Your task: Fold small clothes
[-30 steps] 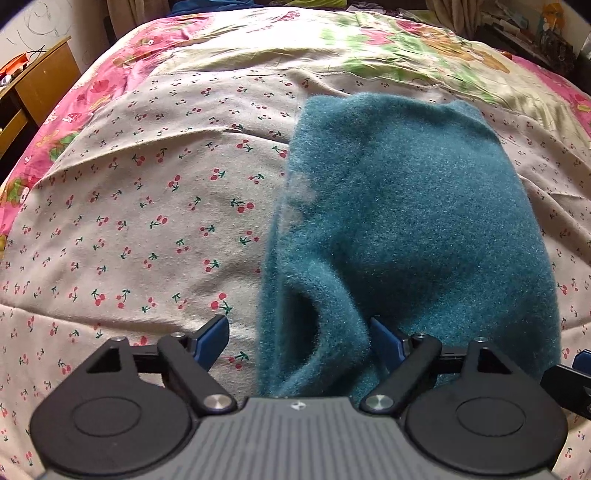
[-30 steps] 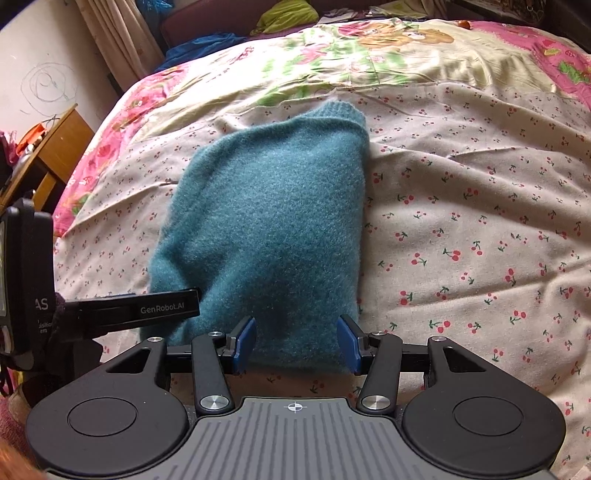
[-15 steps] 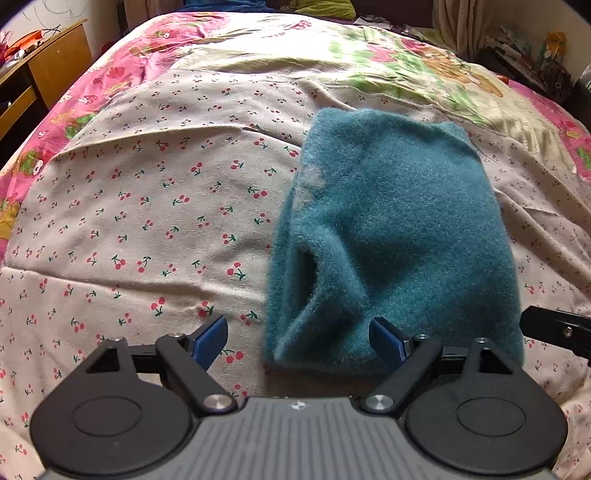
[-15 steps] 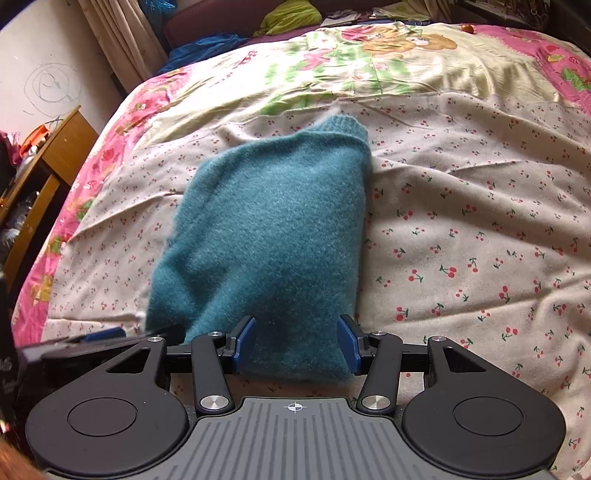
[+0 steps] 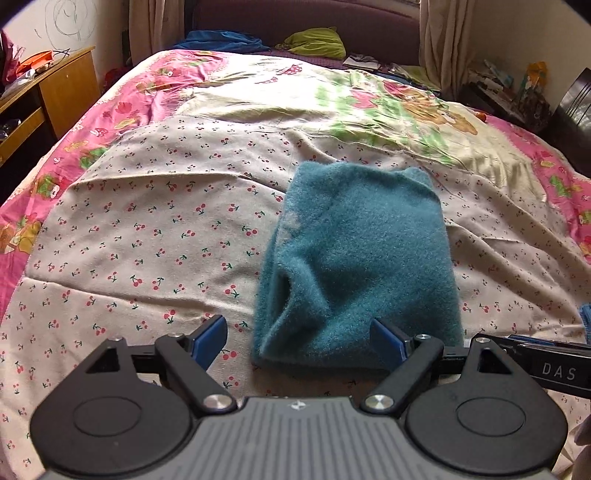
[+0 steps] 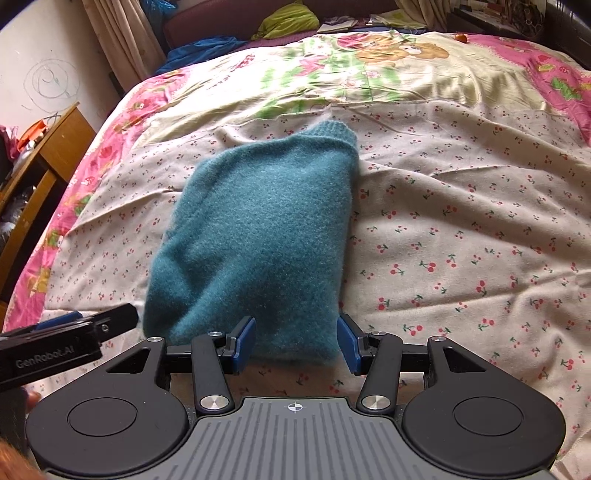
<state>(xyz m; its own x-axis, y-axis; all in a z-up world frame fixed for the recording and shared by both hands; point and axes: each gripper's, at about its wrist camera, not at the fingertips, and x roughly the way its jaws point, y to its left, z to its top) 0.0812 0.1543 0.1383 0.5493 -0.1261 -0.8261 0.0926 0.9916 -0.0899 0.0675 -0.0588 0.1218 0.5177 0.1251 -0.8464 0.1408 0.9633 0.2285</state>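
Up close, the left gripper (image 5: 297, 338) has its jaws spread wide and empty, hovering over the near left corner of the teal sweater (image 5: 354, 266) without touching it. The right gripper (image 6: 297, 341) is about half spread, also holding nothing, with the sweater's near edge showing between its 2 blue pads (image 6: 245, 341); can't tell if they brush the knit. From the right wrist view the left gripper's arm pokes in at the lower left, just beside the sweater.

The sweater (image 6: 258, 236) itself is folded into a chunky rectangle, lying flat on the cherry-print sheet (image 5: 147, 236) in the middle of the bed, with its ribbed edge at the far end. Past that the sheet gives way to a pink floral bedspread (image 6: 369, 66). A wooden nightstand (image 5: 62, 85) sits off to the left, and a green cloth (image 6: 288, 20) and a blue cloth (image 6: 199, 46) are piled by the headboard.
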